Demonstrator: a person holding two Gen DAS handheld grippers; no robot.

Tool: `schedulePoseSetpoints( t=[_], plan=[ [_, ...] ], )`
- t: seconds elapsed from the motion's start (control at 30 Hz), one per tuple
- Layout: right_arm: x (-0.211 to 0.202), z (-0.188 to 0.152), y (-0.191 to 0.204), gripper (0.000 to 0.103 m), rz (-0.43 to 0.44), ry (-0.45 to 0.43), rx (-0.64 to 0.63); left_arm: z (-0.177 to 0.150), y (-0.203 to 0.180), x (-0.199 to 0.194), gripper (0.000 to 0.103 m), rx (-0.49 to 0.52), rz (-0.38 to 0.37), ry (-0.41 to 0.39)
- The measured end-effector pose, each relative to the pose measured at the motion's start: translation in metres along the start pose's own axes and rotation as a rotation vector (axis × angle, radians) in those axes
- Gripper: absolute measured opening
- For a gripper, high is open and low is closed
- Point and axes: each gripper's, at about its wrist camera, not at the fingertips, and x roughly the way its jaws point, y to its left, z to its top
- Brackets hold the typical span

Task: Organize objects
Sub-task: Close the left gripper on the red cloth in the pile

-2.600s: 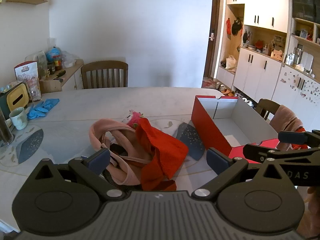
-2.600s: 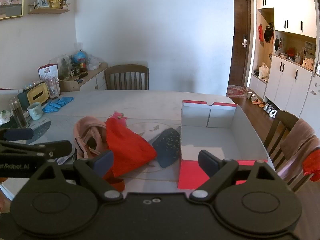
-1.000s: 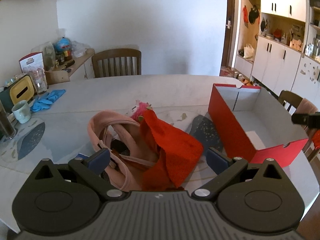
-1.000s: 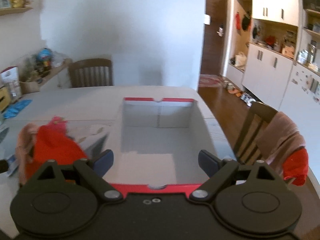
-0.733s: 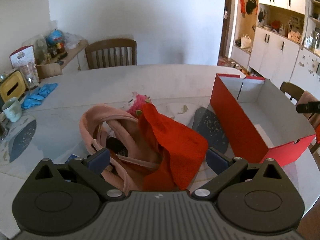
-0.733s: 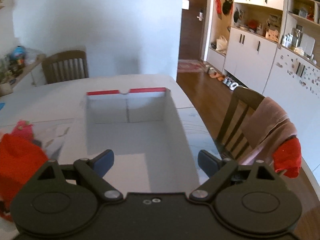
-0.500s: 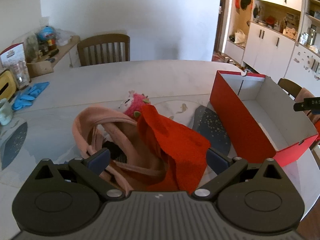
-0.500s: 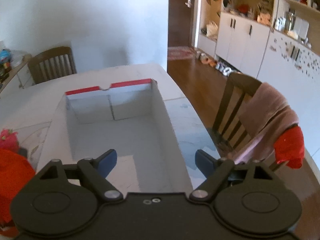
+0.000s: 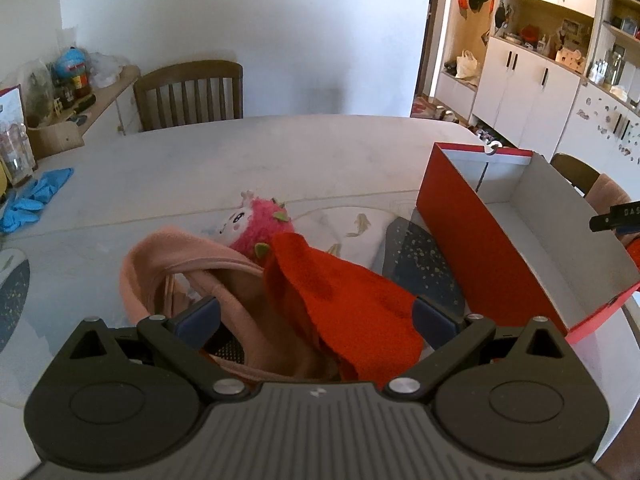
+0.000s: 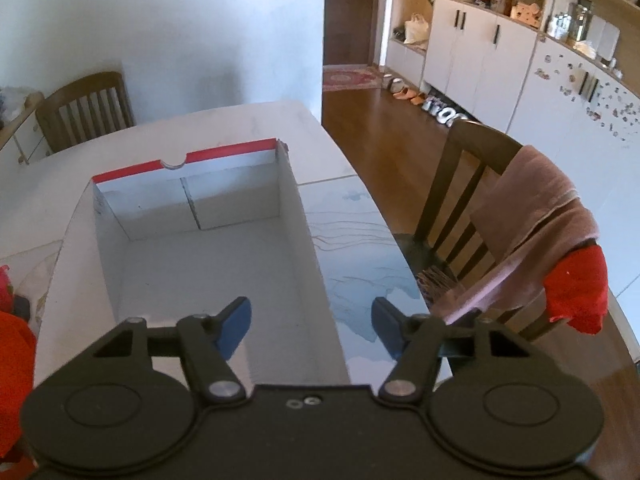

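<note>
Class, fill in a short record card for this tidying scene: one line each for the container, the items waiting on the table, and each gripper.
Container: red box, open, nothing visible inside
Items waiting: red cloth draped over pink garment; pink plush toy behind them
Left gripper: open, poised over the clothes pile
Right gripper: open, straddling the box's right wall, holding nothing
Surface: white table

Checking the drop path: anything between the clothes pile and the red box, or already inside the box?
Nothing visible blocks it. The red cloth and pink garment lie left of the red box, with only a flat dark placemat between. The box interior looks empty. The right gripper straddles its right wall, jaws open.
</note>
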Motion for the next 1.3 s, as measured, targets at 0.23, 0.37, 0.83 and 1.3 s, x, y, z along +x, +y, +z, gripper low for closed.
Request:
schedulePoseSetpoints(
  t=[0.23, 0.37, 0.83, 1.3],
  plan=[
    [0.026, 0.014, -0.007, 0.047, 0.085, 0.057, -0.081, 0.001, -0.014, 0.006, 0.102, -0.072, 0.083, 0.020],
    [0.041, 0.015, -0.014, 0.034, 0.093, 0.106, -0.096, -0.001, -0.024, 0.007, 0.102, -0.088, 0.145, 0.033],
    [0.042, 0.010, -0.017, 0.002, 0.152, 0.146, -0.177, -0.012, -0.040, 0.011, 0.096, -0.137, 0.258, 0.046],
    [0.040, 0.009, -0.016, 0.002, 0.156, 0.130, -0.190, -0.009, -0.042, 0.048, 0.023, -0.082, 0.273, 0.112]
  ],
)
